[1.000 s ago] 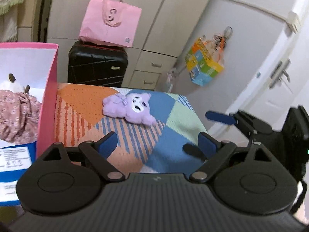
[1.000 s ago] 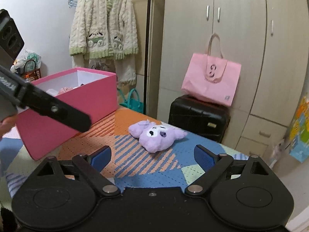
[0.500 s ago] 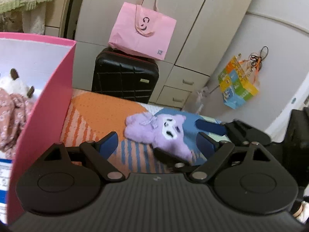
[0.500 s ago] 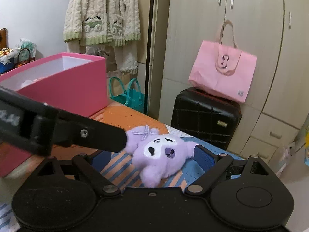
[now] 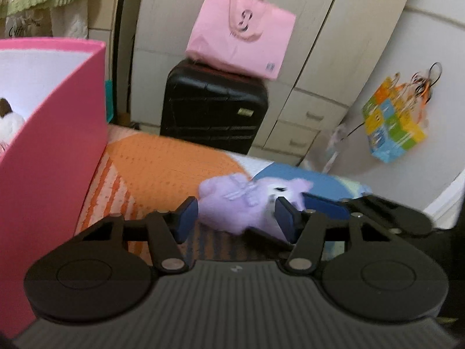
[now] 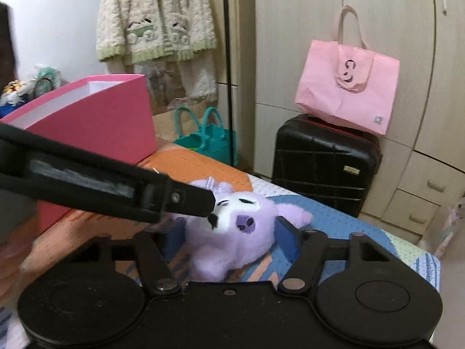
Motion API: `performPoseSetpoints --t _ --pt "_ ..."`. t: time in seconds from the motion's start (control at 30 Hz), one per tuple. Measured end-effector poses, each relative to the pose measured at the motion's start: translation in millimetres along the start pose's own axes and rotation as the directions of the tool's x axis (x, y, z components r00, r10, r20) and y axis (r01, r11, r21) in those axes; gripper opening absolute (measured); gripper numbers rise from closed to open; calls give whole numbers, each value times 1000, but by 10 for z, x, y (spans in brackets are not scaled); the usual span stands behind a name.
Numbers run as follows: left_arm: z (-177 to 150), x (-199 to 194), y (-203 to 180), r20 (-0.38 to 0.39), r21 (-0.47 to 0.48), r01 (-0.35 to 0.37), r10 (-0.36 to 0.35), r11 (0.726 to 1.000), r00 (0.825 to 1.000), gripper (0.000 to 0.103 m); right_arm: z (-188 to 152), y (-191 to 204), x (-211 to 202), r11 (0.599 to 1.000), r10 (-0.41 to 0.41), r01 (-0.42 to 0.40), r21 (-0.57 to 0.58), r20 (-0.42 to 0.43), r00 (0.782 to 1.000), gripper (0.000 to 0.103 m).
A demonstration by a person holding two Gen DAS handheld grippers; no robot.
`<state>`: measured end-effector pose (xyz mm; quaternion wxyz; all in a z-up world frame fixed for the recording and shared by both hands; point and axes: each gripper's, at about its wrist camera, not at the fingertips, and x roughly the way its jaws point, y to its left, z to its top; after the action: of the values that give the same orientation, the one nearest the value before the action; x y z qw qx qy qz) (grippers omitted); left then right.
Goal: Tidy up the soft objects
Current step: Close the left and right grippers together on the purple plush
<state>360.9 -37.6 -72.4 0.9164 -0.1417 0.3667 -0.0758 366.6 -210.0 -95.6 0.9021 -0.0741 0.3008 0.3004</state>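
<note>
Your work surface is a tabletop covered with a patchwork cloth of orange, blue and striped fields [image 5: 162,163]. On its left side stands the big pink cardboard box [image 5: 55,157], open at the top and white inside; a white plush item with a dark tip [image 5: 7,119] shows over its edge. Behind the tabletop, a black hard-shell suitcase [image 6: 325,165] carries a pink paper shopping bag [image 6: 345,87].

The small purple plush toy with a white face [image 6: 232,232] lies on the cloth, right of the box and apart from it. Your left gripper [image 5: 234,218] has the toy's bow side between its jaws, which are closing; the right blue pad seems to touch the plush, the left one stands just beside it. Your right gripper [image 6: 229,238] has the face side between its jaws, also closing; whether they press already, I cannot tell.
</note>
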Motion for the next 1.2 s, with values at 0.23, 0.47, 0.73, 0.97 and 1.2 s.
performPoseSetpoints --t 0.23,0.47,0.73,0.97,1.2 --pt "-63 -4 43 -18 -18 62 -63 998 998 59 -129 12 -222 993 63 -64 -100 -12 998 67" --pt "-143 50 107 -68 -88 96 -102 991 992 66 -237 27 -223 993 29 -35 -113 -57 998 73" --pt "-187 39 161 -101 -177 172 -191 969 976 54 -246 118 -131 1000 -10 10 7 -70 997 77" --pt "-308 -135 -79 -47 -4 171 -171 985 984 50 -242 223 -170 995 -78 84 50 -103 992 77" --pt "-412 -393 -210 -26 88 178 -177 980 984 50 -331 362 -387 987 -135 139 81 -57 989 73"
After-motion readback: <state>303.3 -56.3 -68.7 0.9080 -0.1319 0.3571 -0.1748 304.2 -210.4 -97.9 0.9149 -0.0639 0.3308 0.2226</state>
